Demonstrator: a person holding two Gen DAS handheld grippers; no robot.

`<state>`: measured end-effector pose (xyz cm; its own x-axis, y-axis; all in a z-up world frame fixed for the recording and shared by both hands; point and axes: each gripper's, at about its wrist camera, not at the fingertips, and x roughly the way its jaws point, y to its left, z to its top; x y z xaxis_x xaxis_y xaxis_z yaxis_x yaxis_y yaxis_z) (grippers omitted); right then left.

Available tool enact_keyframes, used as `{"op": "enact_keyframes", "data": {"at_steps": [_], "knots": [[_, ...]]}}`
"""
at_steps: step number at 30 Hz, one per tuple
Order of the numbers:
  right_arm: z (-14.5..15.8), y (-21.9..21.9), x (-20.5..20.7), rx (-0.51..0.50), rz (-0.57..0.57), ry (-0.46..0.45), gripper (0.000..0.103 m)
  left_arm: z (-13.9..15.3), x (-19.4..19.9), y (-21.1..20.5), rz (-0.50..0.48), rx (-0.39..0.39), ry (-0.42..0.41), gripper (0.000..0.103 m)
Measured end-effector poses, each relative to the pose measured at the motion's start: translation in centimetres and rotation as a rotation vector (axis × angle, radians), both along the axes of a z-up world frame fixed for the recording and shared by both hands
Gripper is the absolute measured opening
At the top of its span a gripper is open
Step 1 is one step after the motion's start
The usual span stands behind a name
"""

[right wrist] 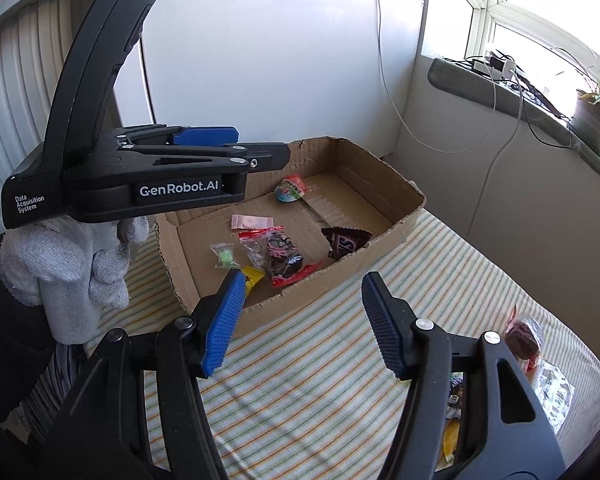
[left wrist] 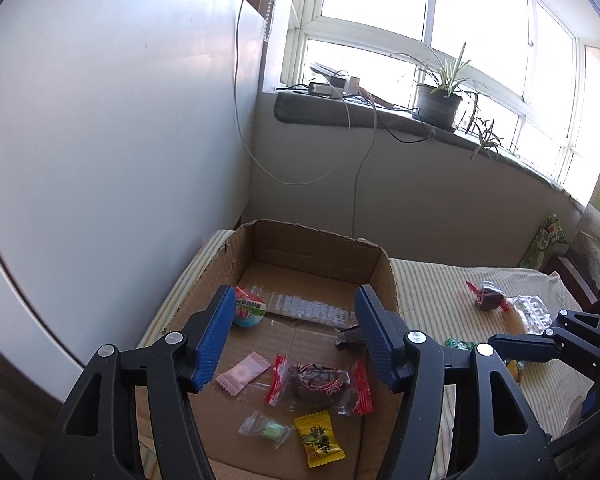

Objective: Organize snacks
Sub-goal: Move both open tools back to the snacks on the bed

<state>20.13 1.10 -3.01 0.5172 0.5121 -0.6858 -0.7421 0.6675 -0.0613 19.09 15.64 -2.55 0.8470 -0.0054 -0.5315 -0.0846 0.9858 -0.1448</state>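
Both the left gripper (left wrist: 296,340) and right gripper (right wrist: 300,324) gape, released and empty; the dark red cellophane-wrapped sweet (right wrist: 522,338) on the striped cloth (right wrist: 320,360) looks light, crinkly and slippery; pinch its body, I judge.

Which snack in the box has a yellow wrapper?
The yellow candy nearest the box's front edge; its neighbours are pink, green, red and brown.

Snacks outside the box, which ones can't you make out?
- Green snack, left wrist view: mostly behind the left gripper.
- Yellow snack, right wrist view: hidden behind the right gripper.
- Clear wrapper, right wrist view: contents too small.
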Motion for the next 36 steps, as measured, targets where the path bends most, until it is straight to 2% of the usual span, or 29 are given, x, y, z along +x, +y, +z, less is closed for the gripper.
{"op": "enact_keyframes", "data": {"at_steps": [9,19,26,28,36], "knots": [[-1.6,-7.1,0.3,-0.039,-0.114,0.028,0.063,0.5,0.6,-3.2,-0.071,0.012,-0.007,0.062],[-5.1,-13.7,1.0,-0.055,-0.242,0.107,0.063,-0.7,1.6,-9.4,-0.239,0.044,0.039,0.062],[-6.3,-16.3,1.8,-0.063,-0.283,0.133,0.063,-3.3,2.6,-13.7,-0.373,0.015,0.145,0.061],[-6.5,-16.6,2.0,-0.057,-0.28,0.146,0.063,-4.4,2.8,-14.7,-0.4,0.015,0.184,0.055],[-7.8,-16.8,2.7,-0.038,-0.271,0.177,0.063,-6.9,3.9,-16.2,-0.415,0.008,0.28,0.053]]}}
